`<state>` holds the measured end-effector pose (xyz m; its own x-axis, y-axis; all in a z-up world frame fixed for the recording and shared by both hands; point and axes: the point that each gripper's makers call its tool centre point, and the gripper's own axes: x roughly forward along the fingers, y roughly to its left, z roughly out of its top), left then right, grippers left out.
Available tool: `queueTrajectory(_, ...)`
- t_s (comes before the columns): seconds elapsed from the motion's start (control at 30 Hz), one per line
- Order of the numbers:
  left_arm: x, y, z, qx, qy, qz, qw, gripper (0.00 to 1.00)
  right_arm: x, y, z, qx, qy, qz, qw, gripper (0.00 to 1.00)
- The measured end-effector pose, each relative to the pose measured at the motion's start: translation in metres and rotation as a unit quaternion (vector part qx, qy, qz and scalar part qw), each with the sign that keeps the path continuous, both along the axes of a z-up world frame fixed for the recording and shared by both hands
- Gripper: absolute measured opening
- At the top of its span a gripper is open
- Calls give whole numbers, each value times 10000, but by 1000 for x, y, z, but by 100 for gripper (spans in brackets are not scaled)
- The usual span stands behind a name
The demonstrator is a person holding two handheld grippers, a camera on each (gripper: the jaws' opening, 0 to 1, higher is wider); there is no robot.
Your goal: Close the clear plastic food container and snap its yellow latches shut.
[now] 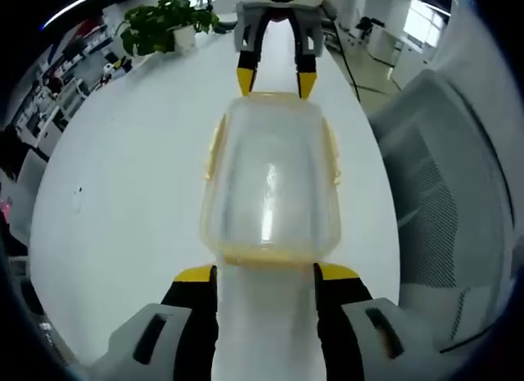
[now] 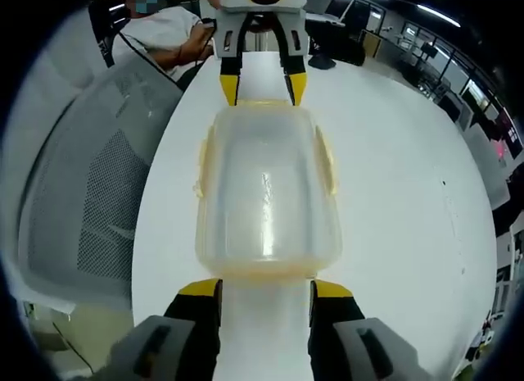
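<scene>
Rounded clear container, yellow latches

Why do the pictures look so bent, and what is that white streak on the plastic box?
Left gripper view: the fisheye lens bows the white table and chair; a bright glare streak sits on the clear container. Right gripper view: same bulging, same streak on the container, and the ceiling lights curve along the edge. Each view's rim is soft, its centre sharper.

Bare white table flanks the container; a mesh chair crowds one table edge.
</scene>
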<state>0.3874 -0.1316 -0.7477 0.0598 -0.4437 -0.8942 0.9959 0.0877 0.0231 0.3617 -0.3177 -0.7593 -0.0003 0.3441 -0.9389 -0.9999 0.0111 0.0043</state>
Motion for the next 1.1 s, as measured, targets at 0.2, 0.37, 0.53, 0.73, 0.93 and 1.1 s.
queueTrajectory(0.2,-4,6,0,-1,48,31,10000,57,-3,-7,2,43,63,-124,9999,51)
queueTrajectory(0.37,-8,6,3,-27,108,96,9999,54,1,-7,11,210,40,-404,9990,50)
queueTrajectory(0.53,-10,1,9,-109,159,301,9994,49,2,-1,22,529,196,-764,9955,47)
queueTrajectory(0.73,-13,0,12,-106,355,639,9973,45,6,7,31,710,232,-1163,9904,48)
queueTrajectory(0.93,-4,-1,21,-161,393,1237,9914,44,7,11,33,774,346,-1523,9847,46)
queueTrajectory(1.1,-5,-1,22,-157,615,1645,9843,44,8,17,37,880,558,-2097,9722,43)
